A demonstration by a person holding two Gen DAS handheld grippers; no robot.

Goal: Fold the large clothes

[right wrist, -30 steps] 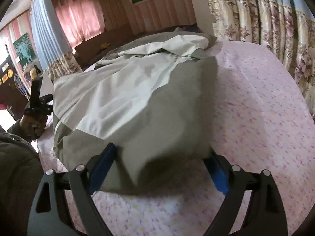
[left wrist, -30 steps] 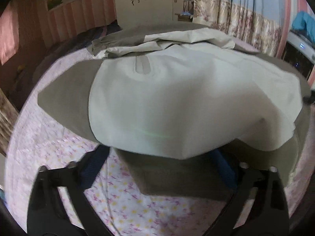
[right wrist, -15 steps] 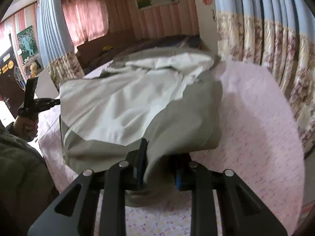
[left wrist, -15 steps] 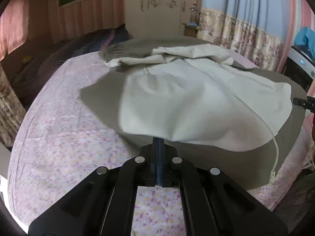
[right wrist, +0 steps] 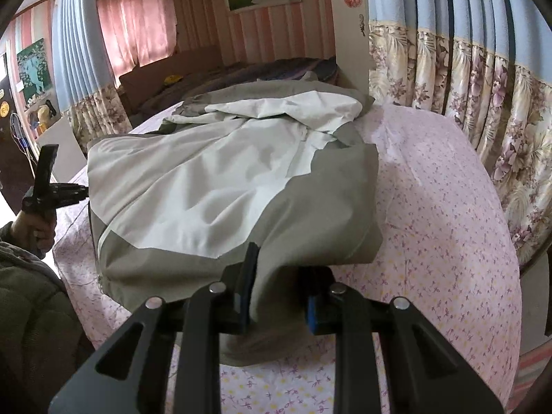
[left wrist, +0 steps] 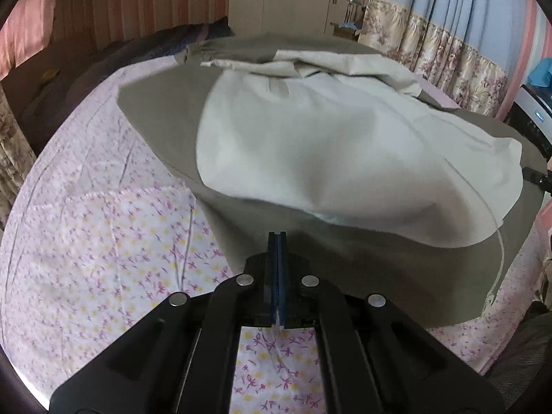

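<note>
A large jacket (left wrist: 345,158), cream in the middle with grey-olive borders, lies spread on the bed; it also fills the right wrist view (right wrist: 214,186). My left gripper (left wrist: 277,238) is shut, its blue pads pressed together on the jacket's near grey hem. The same gripper (right wrist: 74,191) shows in the right wrist view at the jacket's left corner, held by a hand. My right gripper (right wrist: 277,286) is shut on a bunched fold of grey hem, which bulges between its blue pads (right wrist: 246,276). Its black tip (left wrist: 538,179) peeks in at the right edge of the left wrist view.
The bed wears a pink flowered sheet (left wrist: 103,241) with bare room to the left of the jacket and to its right (right wrist: 441,224). Floral curtains (right wrist: 483,86) hang close by. A dark blanket (left wrist: 155,45) lies at the bed's head. A person's sleeve (right wrist: 27,310) sits lower left.
Both grippers were open around the jacket's hem a second ago and have shut on it. The right one has lifted its bunch of grey fabric a little.
</note>
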